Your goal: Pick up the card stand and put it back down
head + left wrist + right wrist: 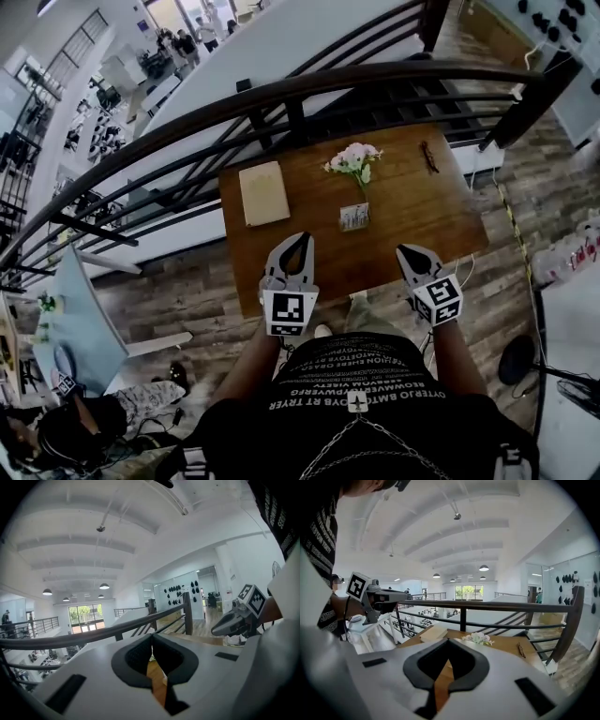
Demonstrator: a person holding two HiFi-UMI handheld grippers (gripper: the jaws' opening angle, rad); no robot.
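- Left gripper (299, 238) and right gripper (406, 251) were closed tight, empty, at the table (422, 216) edge.
- One needed to open before reaching the stand (354, 217), clear of the flowers (353, 157).

1. A brown wooden table (412, 225) stood against a dark metal railing (309, 84).
2. A tan notebook (263, 193) lay flat near its far left corner.
3. Pale flowers (354, 159) sat mid-table.
4. A small dark object (429, 157) lay toward the far right.
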